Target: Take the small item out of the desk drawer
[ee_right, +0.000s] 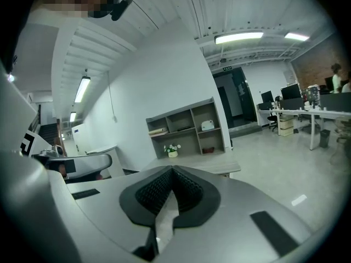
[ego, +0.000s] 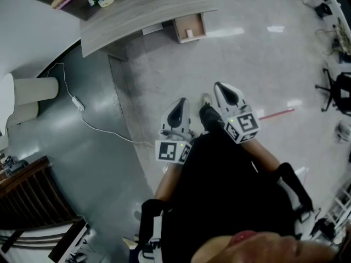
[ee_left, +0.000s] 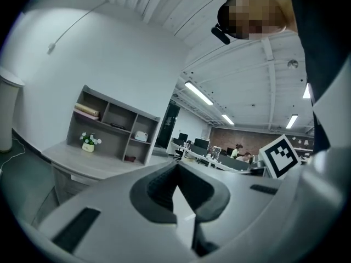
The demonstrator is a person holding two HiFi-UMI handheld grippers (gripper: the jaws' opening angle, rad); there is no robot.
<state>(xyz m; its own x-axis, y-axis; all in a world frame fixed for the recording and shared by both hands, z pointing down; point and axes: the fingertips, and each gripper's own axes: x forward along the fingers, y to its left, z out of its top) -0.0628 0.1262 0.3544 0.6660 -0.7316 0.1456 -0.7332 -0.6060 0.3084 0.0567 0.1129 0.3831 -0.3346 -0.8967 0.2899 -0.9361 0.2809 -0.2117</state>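
I hold my left claw (ego: 180, 104) and my right claw (ego: 221, 87) close in front of my body, side by side, both pointing toward the desk (ego: 137, 15). They are over the bare floor (ego: 164, 70), well apart from the desk.

In the left gripper view the jaws of the left claw (ee_left: 176, 169) are together at the tips, with nothing between them. In the right gripper view the right claw (ee_right: 171, 171) is the same: jaws pressed together, nothing held.

The drawer (ego: 177, 30) stands pulled out from the desk's near edge, open to the top. The item (ego: 189, 33), small and white, lies inside it near the front wall. What it is I cannot tell.

On the desk's far side stands a shelf (ee_left: 112, 126), and a small plant (ee_left: 88, 141) with white flowers sits before it. A white cable (ego: 98, 127) runs across the darker floor at my left.
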